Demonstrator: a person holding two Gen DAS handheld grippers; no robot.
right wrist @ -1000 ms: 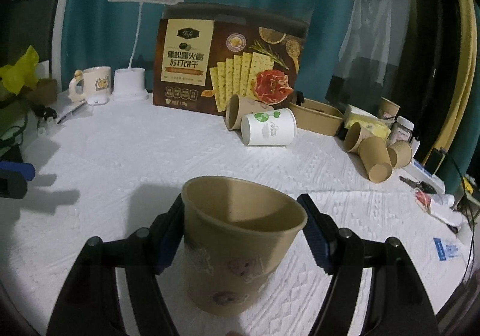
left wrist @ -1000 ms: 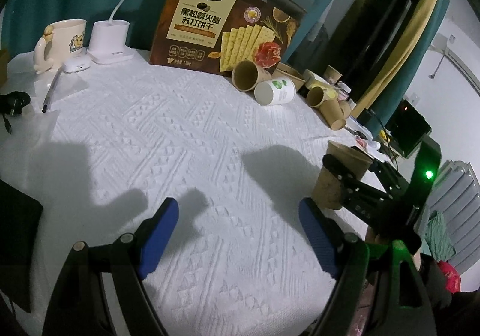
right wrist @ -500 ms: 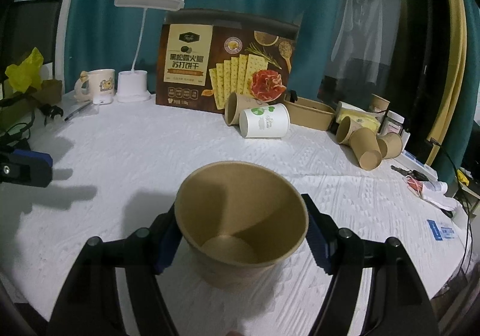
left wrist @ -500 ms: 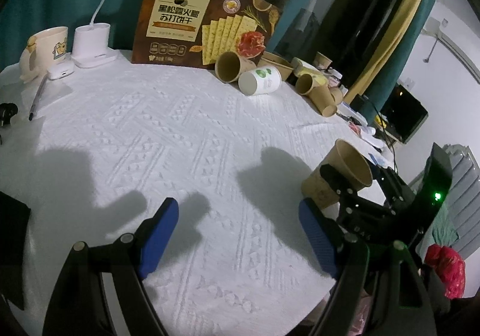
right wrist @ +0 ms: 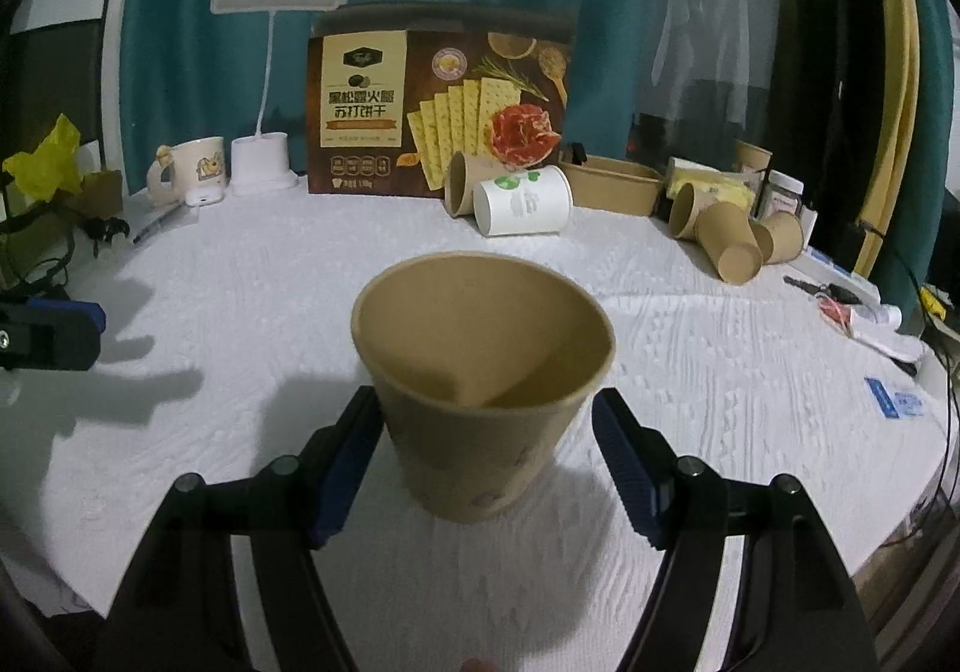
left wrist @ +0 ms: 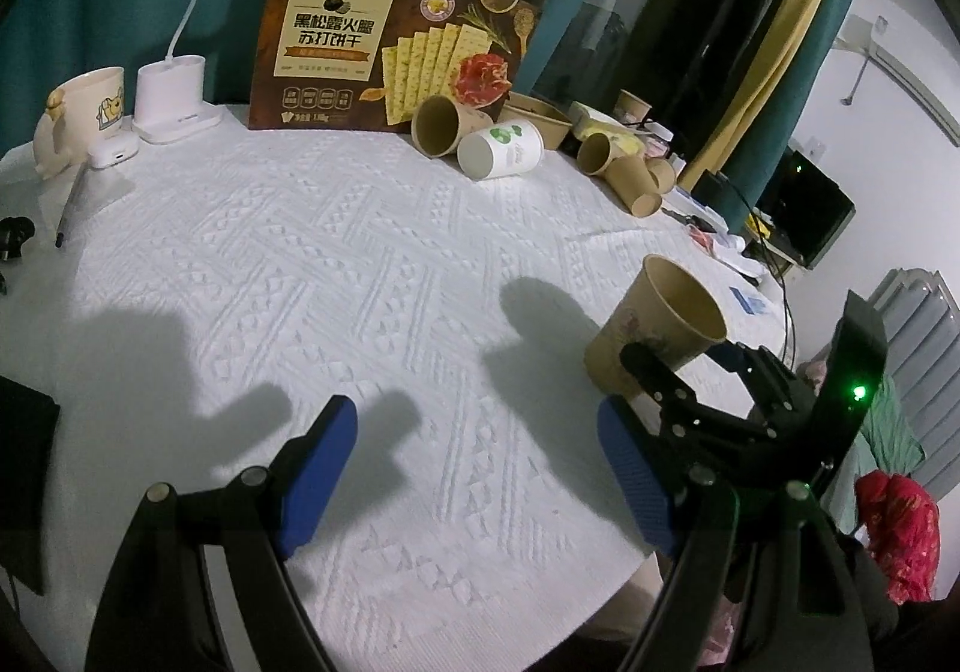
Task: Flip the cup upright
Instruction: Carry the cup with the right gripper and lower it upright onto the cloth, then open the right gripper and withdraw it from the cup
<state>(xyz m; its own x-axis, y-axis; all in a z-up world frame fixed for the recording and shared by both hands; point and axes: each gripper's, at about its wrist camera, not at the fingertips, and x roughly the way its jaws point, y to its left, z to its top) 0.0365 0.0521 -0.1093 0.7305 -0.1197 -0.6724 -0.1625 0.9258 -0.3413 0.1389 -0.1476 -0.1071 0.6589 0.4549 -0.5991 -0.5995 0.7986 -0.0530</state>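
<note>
Left wrist view, our left tool: we see the left gripper (left wrist: 474, 462) with its blue-padded jaws standing apart over the white embossed tablecloth (left wrist: 336, 264), nothing between them.
Left wrist view, cup: the brown paper cup with a faint printed pattern (left wrist: 651, 333) sits to the right, mouth up and tilted, gripped low on its body by the black right gripper (left wrist: 690, 372); we cannot tell whether its base touches the cloth.
Left wrist view, back of table: a brown cracker box with yellow label (left wrist: 396, 36) stands upright; a plain brown paper cup (left wrist: 444, 125) and a white paper cup with green print (left wrist: 501, 150) lie on their sides just in front of it, touching each other.
Left wrist view, left edge: a cream mug with a cartoon figure (left wrist: 84, 114) stands beside a white desk lamp base (left wrist: 174, 99).
Right wrist view, our right tool: its jaws are closed on the patterned cup's lower body, one blue pad on each side.
Right wrist view, cup: mouth open toward us and upward, leaning slightly, near the table's front edge.
Right wrist view, right side: three more brown paper cups (right wrist: 729, 243) lie tumbled together, well apart from the held cup.
</note>
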